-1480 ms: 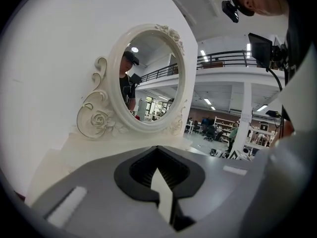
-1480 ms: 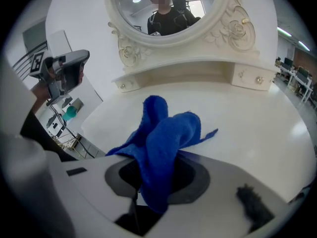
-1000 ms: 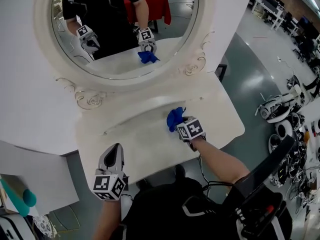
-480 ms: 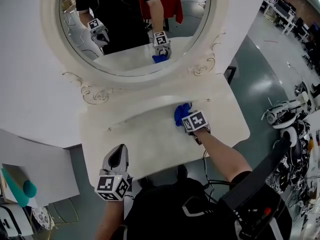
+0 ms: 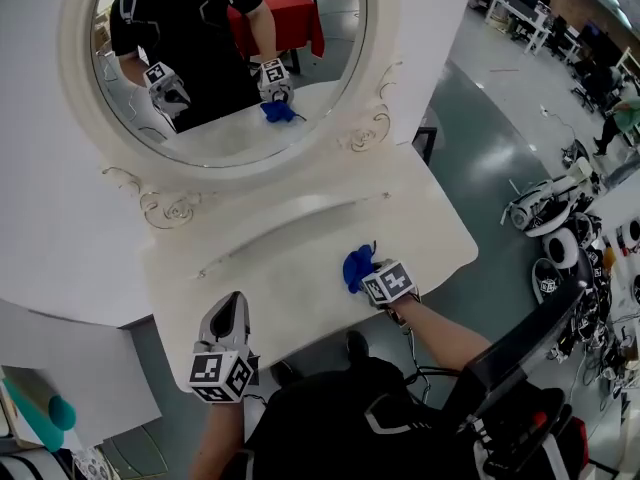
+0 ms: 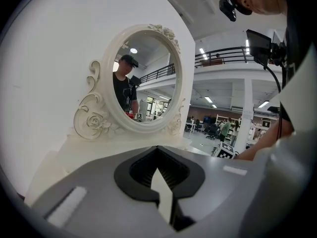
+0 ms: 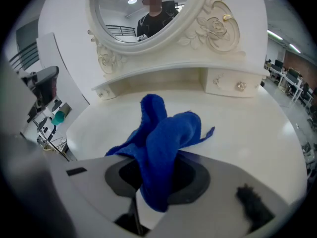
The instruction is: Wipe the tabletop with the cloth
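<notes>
Cloth, blue and bunched, is pinched in the jaws of the right gripper at the front right of the white tabletop. The left gripper hovers at the front-left edge, jaws pressed together on nothing.

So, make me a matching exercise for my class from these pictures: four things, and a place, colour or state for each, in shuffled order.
Things
1. cloth
2. left hand-held gripper
3. right hand-held gripper
4. mirror

Place, colour or state
a. shut, nothing in it
b. at the back of the table
c. blue
d. shut on the cloth

Pairs: 1-c, 2-a, 3-d, 4-b
</notes>
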`<action>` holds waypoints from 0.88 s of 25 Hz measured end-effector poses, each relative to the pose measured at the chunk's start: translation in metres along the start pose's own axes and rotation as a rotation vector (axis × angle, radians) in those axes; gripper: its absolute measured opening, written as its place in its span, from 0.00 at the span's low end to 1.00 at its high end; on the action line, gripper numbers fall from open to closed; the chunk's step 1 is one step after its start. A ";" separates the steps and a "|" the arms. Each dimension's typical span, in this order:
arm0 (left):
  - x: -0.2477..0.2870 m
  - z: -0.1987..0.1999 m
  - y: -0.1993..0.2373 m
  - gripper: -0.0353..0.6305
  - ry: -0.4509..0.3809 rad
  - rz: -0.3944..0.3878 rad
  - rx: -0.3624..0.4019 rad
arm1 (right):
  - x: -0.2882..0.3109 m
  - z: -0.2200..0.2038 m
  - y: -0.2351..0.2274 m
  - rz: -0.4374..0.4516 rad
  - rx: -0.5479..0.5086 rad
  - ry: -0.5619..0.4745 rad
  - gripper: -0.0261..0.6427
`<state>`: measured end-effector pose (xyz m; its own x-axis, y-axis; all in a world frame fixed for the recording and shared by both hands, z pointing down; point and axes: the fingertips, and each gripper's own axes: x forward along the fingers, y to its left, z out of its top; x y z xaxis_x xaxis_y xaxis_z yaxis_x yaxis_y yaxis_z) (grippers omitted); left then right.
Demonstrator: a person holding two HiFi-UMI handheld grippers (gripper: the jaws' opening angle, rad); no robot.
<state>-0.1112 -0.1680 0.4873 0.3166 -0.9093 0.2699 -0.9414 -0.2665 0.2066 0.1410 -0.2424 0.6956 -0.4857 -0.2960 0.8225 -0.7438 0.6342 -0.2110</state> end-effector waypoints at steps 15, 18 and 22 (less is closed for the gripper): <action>0.019 0.004 -0.027 0.06 -0.009 -0.066 0.011 | -0.035 -0.034 0.004 0.012 0.102 -0.052 0.21; 0.022 0.003 -0.027 0.06 -0.010 -0.043 -0.007 | -0.031 0.001 -0.020 -0.007 0.077 -0.096 0.21; 0.021 -0.002 -0.031 0.06 0.001 -0.013 -0.014 | -0.020 0.049 -0.052 -0.035 0.057 -0.143 0.21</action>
<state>-0.0749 -0.1780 0.4883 0.3287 -0.9054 0.2685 -0.9356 -0.2734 0.2235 0.1669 -0.3042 0.6641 -0.5168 -0.4187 0.7468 -0.7842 0.5814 -0.2168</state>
